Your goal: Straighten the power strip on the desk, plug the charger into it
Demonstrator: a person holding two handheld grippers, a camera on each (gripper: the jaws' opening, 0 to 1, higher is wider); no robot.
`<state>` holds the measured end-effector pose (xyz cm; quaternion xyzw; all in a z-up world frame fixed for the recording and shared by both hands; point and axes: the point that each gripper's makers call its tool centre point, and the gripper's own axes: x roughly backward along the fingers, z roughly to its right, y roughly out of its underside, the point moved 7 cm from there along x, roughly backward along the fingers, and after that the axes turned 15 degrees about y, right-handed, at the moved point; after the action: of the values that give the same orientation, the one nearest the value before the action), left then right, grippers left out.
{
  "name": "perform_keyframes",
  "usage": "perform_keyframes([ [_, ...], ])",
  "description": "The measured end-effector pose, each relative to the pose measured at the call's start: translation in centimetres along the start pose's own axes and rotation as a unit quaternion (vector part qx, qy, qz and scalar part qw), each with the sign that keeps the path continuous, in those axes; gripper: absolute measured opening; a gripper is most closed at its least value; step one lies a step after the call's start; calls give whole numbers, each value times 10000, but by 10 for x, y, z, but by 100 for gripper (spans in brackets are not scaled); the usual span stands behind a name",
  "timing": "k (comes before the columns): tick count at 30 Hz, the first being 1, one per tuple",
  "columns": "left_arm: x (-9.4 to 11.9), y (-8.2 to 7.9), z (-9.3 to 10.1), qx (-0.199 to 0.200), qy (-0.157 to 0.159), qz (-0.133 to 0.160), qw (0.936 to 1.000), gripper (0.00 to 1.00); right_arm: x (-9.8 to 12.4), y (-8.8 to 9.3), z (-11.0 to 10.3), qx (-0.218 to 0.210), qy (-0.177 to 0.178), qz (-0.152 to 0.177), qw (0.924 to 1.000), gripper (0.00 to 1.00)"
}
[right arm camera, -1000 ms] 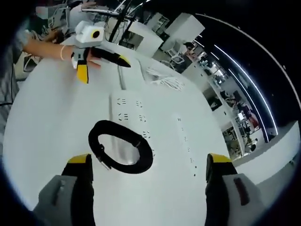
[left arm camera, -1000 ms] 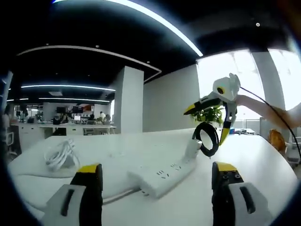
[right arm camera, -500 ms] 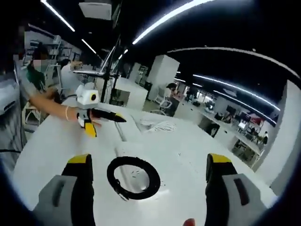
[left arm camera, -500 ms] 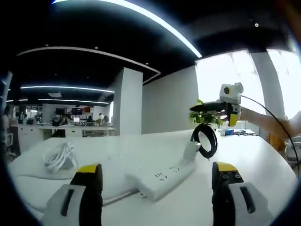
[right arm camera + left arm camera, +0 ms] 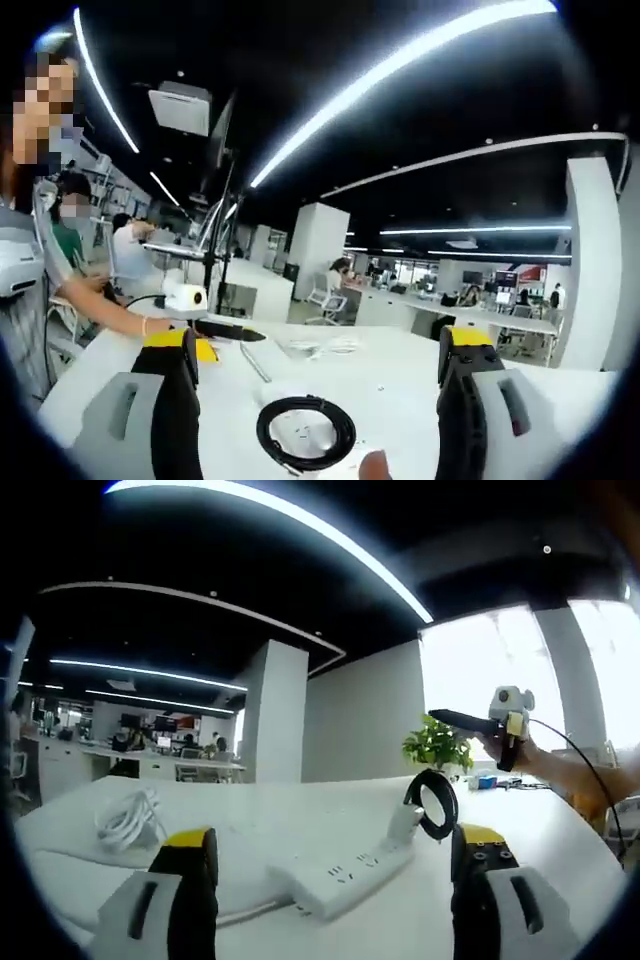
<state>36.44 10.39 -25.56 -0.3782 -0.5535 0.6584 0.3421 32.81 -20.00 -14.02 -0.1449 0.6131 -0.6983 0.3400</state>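
The white power strip [image 5: 345, 870] lies slantwise on the white desk [image 5: 250, 830], between my left gripper's [image 5: 335, 838] open jaws. A white charger [image 5: 405, 825] stands on the strip's far end, with its black coiled cable [image 5: 436, 805] upright above it. I cannot tell whether its pins are in. My right gripper [image 5: 480, 725] hangs in the air beyond the coil, in a person's hand. In the right gripper view the black coil [image 5: 305, 432] lies low between my right gripper's [image 5: 320, 340] open jaws. The left gripper [image 5: 225, 330] is held over the desk at the left.
A bundle of white cable [image 5: 125, 815] lies on the desk's left part, seen also as white cable [image 5: 325, 347] past the coil. A potted plant [image 5: 435, 745] stands behind the charger. A person [image 5: 40, 290] is at the desk's left edge. Office desks and people fill the background.
My right gripper has risen away from the coil and tilted up to level, so the coil has dropped low in its view. The strip and charger have stayed put.
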Motion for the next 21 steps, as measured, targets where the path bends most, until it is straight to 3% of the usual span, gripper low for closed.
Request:
perform_keyframes([
  [4,3,-3,-2,68,-89,40,9999,99,3,-1,-9,-87,155,122,9998,100],
  [10,5,-8,-3,52,-125,148,9998,99,10,4,-12,-542,357,304,9974,100],
  [13,5,-9,-2,-12,-134,171,9998,99,13,13,-9,-574,589,283,9962,100],
  [21,6,-12,-1,-93,-192,114,9997,99,26,48,-2,-674,783,26,9946,100],
])
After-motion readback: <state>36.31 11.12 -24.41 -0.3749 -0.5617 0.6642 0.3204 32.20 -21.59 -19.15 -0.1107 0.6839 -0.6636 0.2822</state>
